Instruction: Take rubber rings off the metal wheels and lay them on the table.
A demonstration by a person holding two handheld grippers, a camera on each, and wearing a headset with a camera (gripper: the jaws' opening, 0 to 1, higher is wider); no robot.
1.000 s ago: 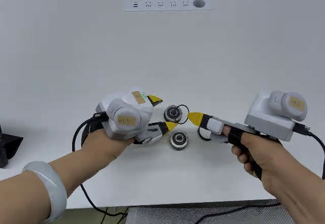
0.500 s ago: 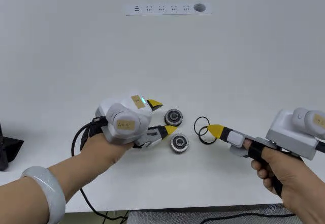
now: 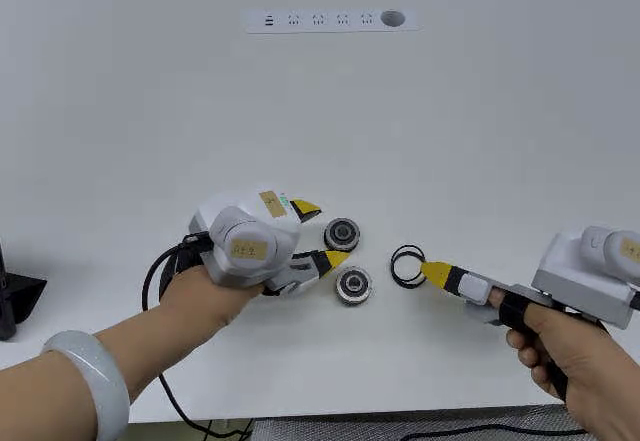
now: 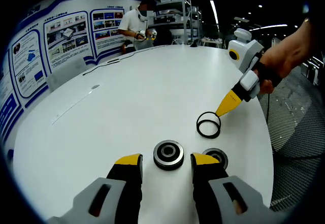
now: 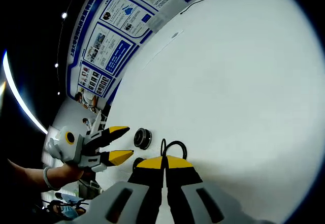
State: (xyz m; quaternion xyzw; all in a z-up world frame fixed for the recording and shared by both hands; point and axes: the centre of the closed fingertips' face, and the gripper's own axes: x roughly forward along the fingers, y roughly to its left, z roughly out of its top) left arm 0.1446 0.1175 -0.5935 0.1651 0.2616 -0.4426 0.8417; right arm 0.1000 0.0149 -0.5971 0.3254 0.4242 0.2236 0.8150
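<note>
Item: rubber rings (image 3: 407, 266), 2 pcs, black, thin, overlapped on white table (image 3: 480, 111) toward front edge, beside metal wheels (image 3: 342, 231).
Est.: light, soft, stretchy; pinch at rim.
Tools: right gripper (image 3: 435, 273) jaws together at ring edge, pinch unclear; left gripper (image 3: 320, 231) jaws apart round one wheel.
Surface smooth; power strip (image 3: 330, 18) at far edge.
Room: posters (image 4: 66, 36), shelving (image 4: 175, 16).

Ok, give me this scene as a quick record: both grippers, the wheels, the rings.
left gripper: open, empty
right gripper: shut, tip at the rings' edge; whether it pinches one, cannot tell
far wheel: on the table, just ahead of the left gripper
near wheel: on the table beside it
rubber rings: two, overlapping, on the table right of the wheels
</note>
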